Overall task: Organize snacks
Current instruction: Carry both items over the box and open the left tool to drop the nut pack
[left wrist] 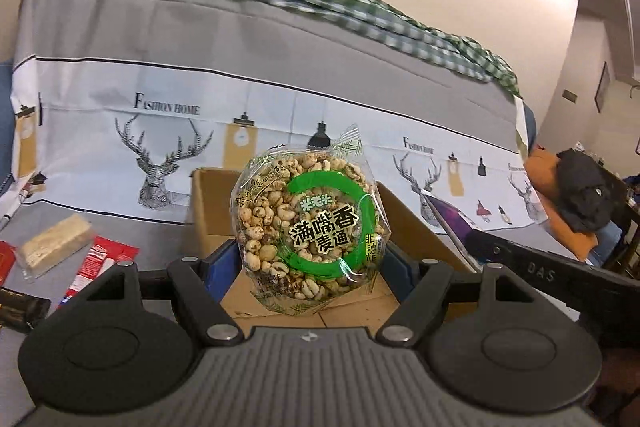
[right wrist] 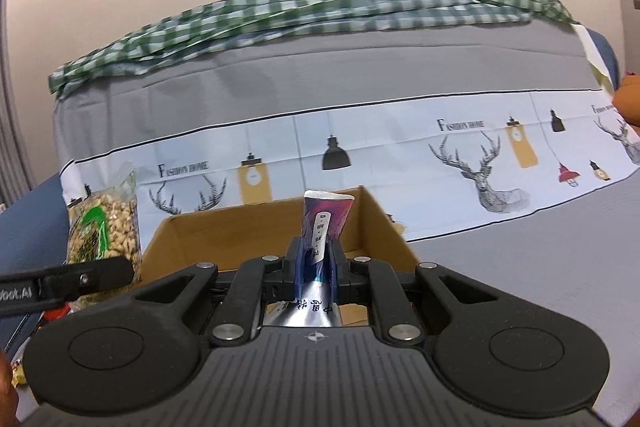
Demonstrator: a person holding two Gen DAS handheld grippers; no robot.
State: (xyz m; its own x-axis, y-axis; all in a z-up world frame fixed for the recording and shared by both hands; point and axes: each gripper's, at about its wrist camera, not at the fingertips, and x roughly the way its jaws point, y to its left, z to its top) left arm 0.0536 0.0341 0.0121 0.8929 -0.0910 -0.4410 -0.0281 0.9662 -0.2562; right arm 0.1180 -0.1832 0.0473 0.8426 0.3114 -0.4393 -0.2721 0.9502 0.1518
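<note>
A gray cover backs our box at twelve o'clock. Our left gripper pinches the puffs, our right gripper the sachet; we should lower both inside before letting go.

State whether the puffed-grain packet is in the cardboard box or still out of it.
Out: the puffed-grain packet is held in the left claw above the cardboard box.

Glossy clear plastic wraps the puffed-grain snack, the box is matt brown cardboard, the pouch shiny foil.
</note>
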